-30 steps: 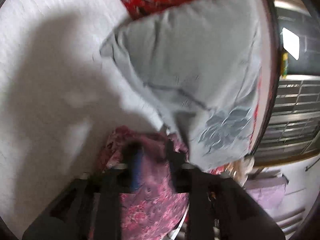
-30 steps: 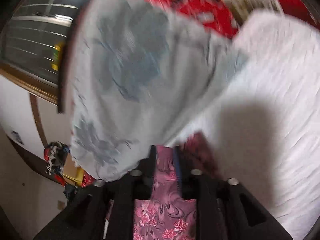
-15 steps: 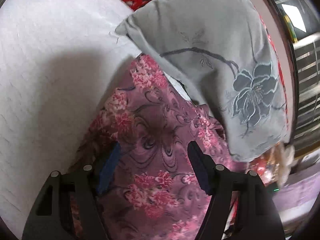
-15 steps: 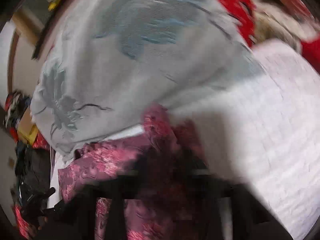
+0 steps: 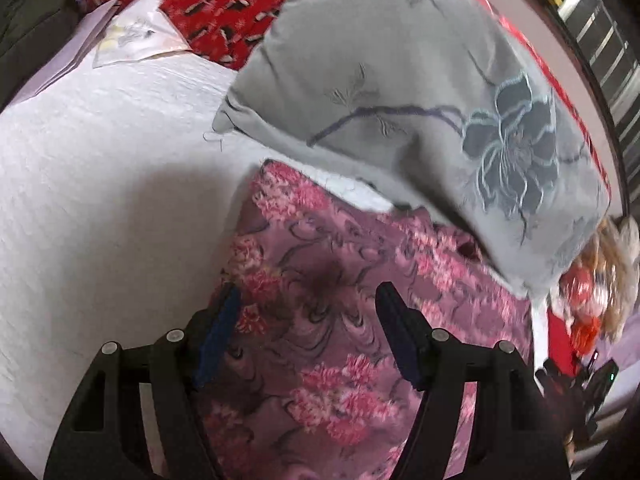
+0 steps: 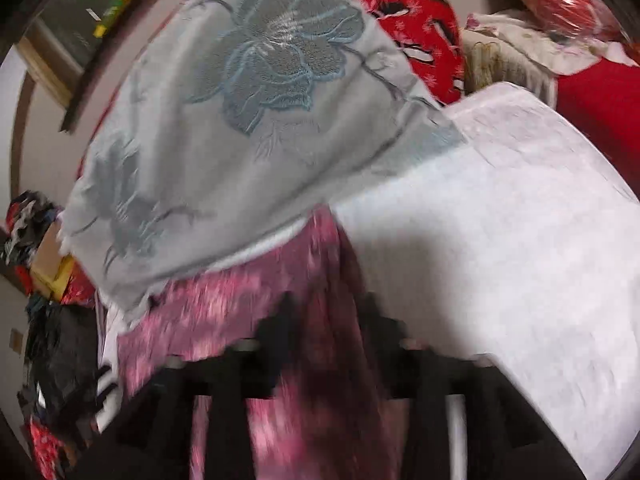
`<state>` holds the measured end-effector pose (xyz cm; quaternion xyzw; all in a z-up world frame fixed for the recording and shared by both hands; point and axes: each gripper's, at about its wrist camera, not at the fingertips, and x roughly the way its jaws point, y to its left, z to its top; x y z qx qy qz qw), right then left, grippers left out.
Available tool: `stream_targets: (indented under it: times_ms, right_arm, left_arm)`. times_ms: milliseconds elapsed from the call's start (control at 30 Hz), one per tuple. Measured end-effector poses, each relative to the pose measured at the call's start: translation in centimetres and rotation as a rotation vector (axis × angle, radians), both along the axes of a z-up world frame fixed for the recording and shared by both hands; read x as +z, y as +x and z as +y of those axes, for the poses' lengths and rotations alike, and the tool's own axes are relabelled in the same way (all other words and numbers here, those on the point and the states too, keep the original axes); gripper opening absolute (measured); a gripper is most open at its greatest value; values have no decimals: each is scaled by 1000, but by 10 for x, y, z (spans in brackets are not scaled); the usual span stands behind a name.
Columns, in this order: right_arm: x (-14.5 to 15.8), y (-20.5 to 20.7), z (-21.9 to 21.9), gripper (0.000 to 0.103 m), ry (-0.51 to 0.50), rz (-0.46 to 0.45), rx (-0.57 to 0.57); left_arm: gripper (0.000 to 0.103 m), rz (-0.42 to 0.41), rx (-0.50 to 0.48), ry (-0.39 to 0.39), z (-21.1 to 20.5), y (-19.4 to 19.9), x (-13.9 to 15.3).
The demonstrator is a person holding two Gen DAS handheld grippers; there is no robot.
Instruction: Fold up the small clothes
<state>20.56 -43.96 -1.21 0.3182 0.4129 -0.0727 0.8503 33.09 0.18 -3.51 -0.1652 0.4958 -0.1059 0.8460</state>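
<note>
Floral garment (image 5: 320,280) lies released on the bed, both pairs of jaws apart above it.

Left gripper (image 5: 308,308) has just been opening: its jaws stand wide, printed cloth showing between them but neither pad pressing it. Right gripper (image 6: 328,320) is blurred; its jaws have also just parted and appear to straddle the cloth's right edge, holding nothing. The garment (image 6: 260,320) rests on the white bedspread (image 5: 100,200), its far edge tucked against the grey embroidered pillow (image 5: 400,80). It looks thin, limp and slightly slick, likely to sag and slide, so pinching a corner or hem seems best. Open bedspread lies on the side away from the pillow; pillow and red patterned fabric (image 5: 224,4) crowd the far side.
</note>
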Motion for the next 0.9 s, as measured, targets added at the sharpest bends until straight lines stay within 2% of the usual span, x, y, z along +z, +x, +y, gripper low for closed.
stream_targets:
  times_ms: [100, 167, 200, 300, 333, 367, 400, 433, 467, 500, 567, 600, 667, 700, 733, 800, 867, 900]
  right_arm:
    - [-21, -42, 6, 53, 16, 47, 35]
    - [-32, -49, 16, 15, 10, 79, 78]
    - [-30, -52, 21, 11, 10, 50, 99]
    - [-8, -68, 17, 10, 22, -78, 39]
    - [-7, -69, 14, 10, 20, -83, 12]
    - [-14, -66, 13, 10, 23, -48, 12]
    - [-29, -61, 12, 12, 19, 38, 18]
    - [-38, -57, 13, 11, 24, 86, 18]
    - [-37, -58, 12, 14, 27, 75, -5]
    - [-30, -58, 13, 22, 7, 81, -22]
    - [-7, -55, 23, 22, -112, 78, -44]
    - [7, -50, 29, 22, -140, 24, -18]
    - [24, -41, 38, 36, -183, -31, 13]
    - [28, -33, 46, 52, -226, -39, 24]
    - [28, -26, 50, 56, -250, -39, 32]
    - [12, -11, 58, 54, -285, -3, 53]
    - [-13, 6, 61, 57, -295, 117, 70]
    - [-24, 9, 60, 63, -299, 151, 75]
  left_arm:
    - [69, 54, -10, 32, -5, 3, -15]
    - [69, 87, -7, 52, -7, 3, -24]
    - [69, 73, -11, 60, -7, 1, -24]
    - [69, 73, -34, 96, -11, 0, -25]
    - [69, 73, -41, 108, -13, 0, -26]
    - [70, 72, -50, 126, -15, 1, -27]
    - [70, 70, -54, 134, -16, 0, -26]
    - [70, 69, -55, 136, -17, 0, -24]
    - [70, 64, -55, 135, -17, -1, -21]
    - [70, 49, -55, 130, -16, -2, -16]
    - [70, -4, -61, 124, -15, -7, -2]
    - [70, -29, -67, 127, -17, -9, 4]
    - [74, -51, -68, 160, -22, -11, 7]
    - [74, -43, -63, 195, -25, -9, 3]
    - [74, -27, -62, 219, -26, -7, -2]
    - [75, 45, -53, 283, -27, 0, -21]
    - [79, 77, -49, 267, -24, 4, -32]
    - [81, 78, -34, 240, -18, 4, -31]
